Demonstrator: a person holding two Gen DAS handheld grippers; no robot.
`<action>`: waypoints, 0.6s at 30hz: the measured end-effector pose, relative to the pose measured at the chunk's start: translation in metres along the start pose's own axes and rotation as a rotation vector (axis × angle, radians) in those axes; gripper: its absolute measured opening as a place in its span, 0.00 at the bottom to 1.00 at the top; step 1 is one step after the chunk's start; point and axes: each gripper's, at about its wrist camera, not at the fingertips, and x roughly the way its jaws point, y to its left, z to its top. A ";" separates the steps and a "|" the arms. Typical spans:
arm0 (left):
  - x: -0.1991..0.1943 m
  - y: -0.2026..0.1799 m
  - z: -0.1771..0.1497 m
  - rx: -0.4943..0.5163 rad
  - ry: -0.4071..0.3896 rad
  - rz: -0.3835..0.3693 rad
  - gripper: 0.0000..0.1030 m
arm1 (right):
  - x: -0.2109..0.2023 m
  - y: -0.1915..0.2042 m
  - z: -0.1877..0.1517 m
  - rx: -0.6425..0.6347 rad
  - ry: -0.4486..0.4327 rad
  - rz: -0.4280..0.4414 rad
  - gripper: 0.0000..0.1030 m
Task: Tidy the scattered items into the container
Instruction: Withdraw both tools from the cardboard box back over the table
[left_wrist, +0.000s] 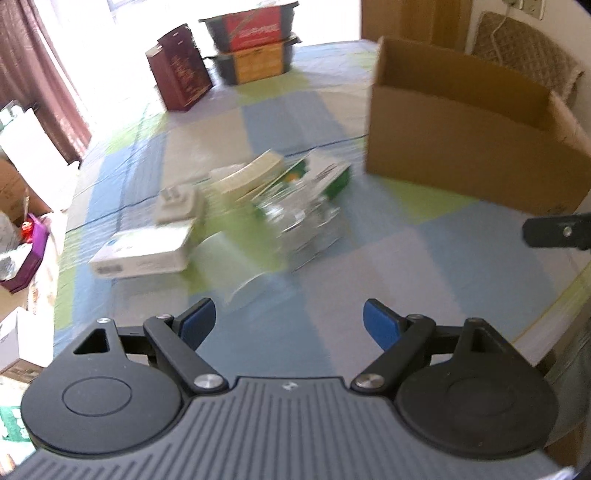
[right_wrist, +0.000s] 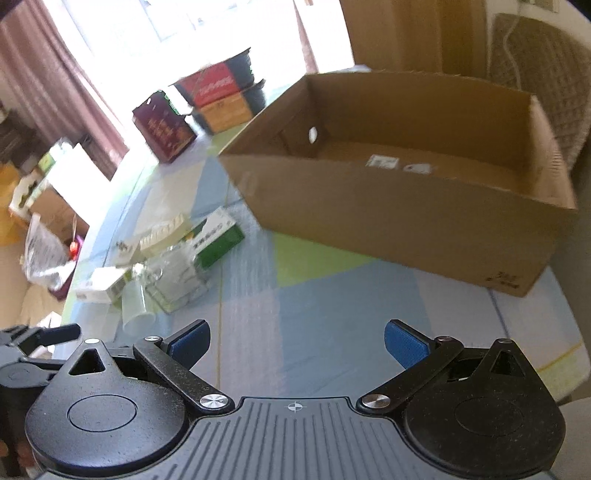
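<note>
An open brown cardboard box (left_wrist: 472, 147) (right_wrist: 406, 206) stands on the right of the table, with only labels on its floor. Left of it lies a pile of small items: a white carton (left_wrist: 142, 254) (right_wrist: 101, 288), a green and white box (left_wrist: 325, 175) (right_wrist: 218, 240), a clear plastic package (left_wrist: 299, 218) (right_wrist: 177, 280), a cream box (left_wrist: 247, 177) and a translucent cup (left_wrist: 231, 266) (right_wrist: 136, 310) on its side. My left gripper (left_wrist: 290, 323) hangs open just short of the cup, holding nothing. My right gripper (right_wrist: 297, 343) is open over bare cloth, below the cardboard box.
A checked blue, green and white cloth (left_wrist: 424, 266) (right_wrist: 332, 302) covers the table. A maroon bag (left_wrist: 181, 68) (right_wrist: 164, 129) and stacked dark tubs (left_wrist: 255, 40) (right_wrist: 221, 99) stand at the far end. Clutter and boxes (left_wrist: 22, 236) fill the floor on the left. A chair (left_wrist: 524, 55) is behind the box.
</note>
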 end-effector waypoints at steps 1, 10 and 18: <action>0.002 0.007 -0.004 -0.008 0.006 0.012 0.79 | 0.004 0.001 -0.001 -0.006 0.008 0.002 1.00; 0.017 0.073 -0.027 -0.133 0.053 0.103 0.76 | 0.049 0.037 -0.001 -0.143 0.047 0.087 1.00; 0.027 0.107 -0.032 -0.192 0.051 0.141 0.76 | 0.096 0.093 0.009 -0.323 0.021 0.166 1.00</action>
